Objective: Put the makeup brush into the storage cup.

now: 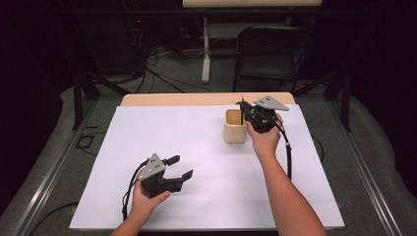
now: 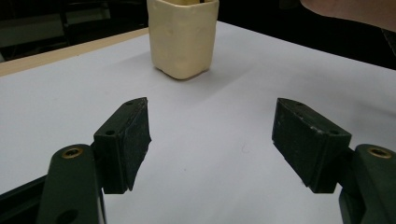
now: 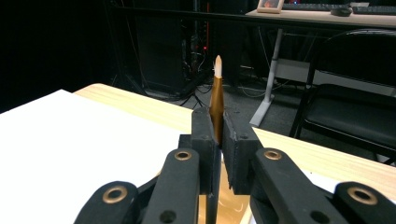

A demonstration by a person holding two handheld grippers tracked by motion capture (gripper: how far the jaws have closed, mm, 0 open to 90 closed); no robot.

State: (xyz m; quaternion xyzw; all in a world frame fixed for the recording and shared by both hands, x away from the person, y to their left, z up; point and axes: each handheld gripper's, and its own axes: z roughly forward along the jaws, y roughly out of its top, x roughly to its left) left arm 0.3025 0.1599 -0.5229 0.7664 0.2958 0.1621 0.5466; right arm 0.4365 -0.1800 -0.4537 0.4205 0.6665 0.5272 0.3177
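Note:
A cream square cup (image 1: 235, 129) stands on the white sheet toward the back right, and it is seen ahead in the left gripper view (image 2: 183, 37). My right gripper (image 1: 245, 110) hovers right over the cup, shut on a slim gold pen (image 3: 217, 93) with a pale tip. The pen (image 1: 242, 116) stands upright and its lower end reaches down into the cup. In the right gripper view the gripper (image 3: 219, 137) clamps the pen's shaft between its pads. My left gripper (image 1: 180, 167) rests low over the sheet at the front left, open and holding nothing (image 2: 212, 135).
A white sheet (image 1: 196, 147) covers most of the wooden table (image 1: 162, 100). Behind the table stand a black folding chair (image 1: 268, 54) and a desk leg (image 1: 206, 49), with cables on the floor. Metal rails run along both sides.

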